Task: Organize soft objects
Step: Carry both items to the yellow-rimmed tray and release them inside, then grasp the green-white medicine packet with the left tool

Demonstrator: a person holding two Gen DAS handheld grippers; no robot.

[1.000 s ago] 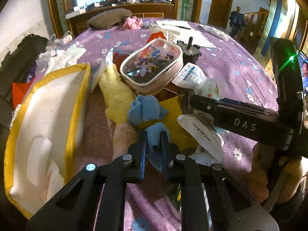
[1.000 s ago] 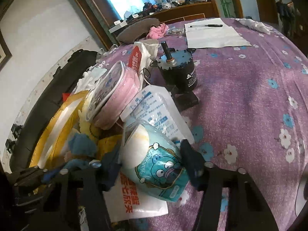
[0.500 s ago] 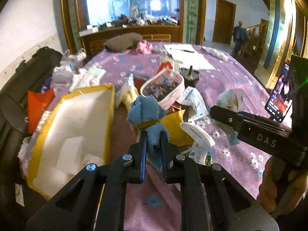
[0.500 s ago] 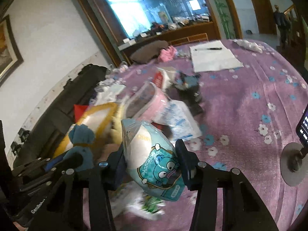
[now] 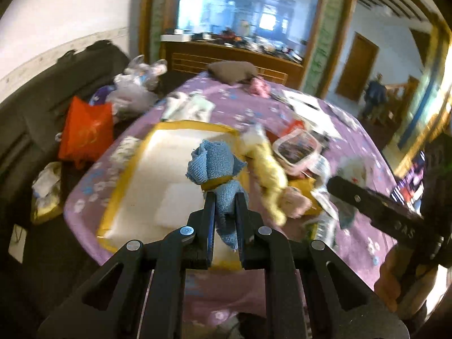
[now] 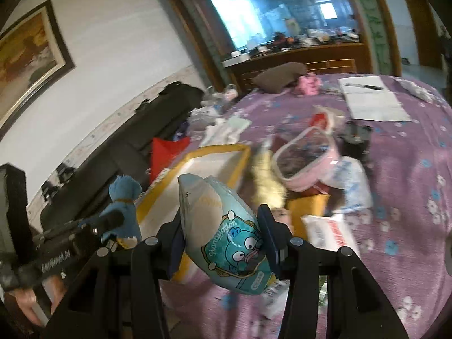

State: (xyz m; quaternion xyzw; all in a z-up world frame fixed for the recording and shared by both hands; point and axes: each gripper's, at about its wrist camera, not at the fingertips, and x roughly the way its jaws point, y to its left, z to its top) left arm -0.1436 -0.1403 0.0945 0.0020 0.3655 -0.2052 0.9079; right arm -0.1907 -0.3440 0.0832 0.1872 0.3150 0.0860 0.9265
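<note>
A round table under a purple flowered cloth (image 5: 226,113) fills the room's middle, with a dark sofa (image 5: 42,90) along the white wall and a wood-framed glass partition (image 5: 243,14) behind.

From the left wrist view, far to the left of the left gripper (image 5: 225,206) an orange-red bag (image 5: 84,132) leans on the sofa, with crumpled plastic bags (image 5: 135,84) beyond it. Directly ahead and slightly left of the fingers lies a yellow-rimmed tray (image 5: 195,126) with a white inside. The left gripper is clamped on a blue cloth bundle (image 5: 214,169), tied with a yellow band, held up in front of the tray. Just to the right of the fingers a yellow fluffy cloth (image 5: 268,175) and a pinkish soft lump (image 5: 296,200) lie on the table, then a pink-edged clear pouch (image 5: 299,149) farther ahead. At the right edge the right gripper's dark body reaches in.

From the right wrist view, the left gripper and its blue bundle sit low to the left. The right gripper (image 6: 223,231) is closed on a pale blue cartoon-printed packet (image 6: 226,231), held above the table edge in front of the tray's near corner. Ahead and right lie the pouch, a yellow padded envelope (image 6: 308,206), white printed plastic packets (image 6: 350,180), a dark cylindrical object (image 6: 357,135) that is blurred, and a sheet of paper with a pen (image 6: 370,101) well beyond.
</note>
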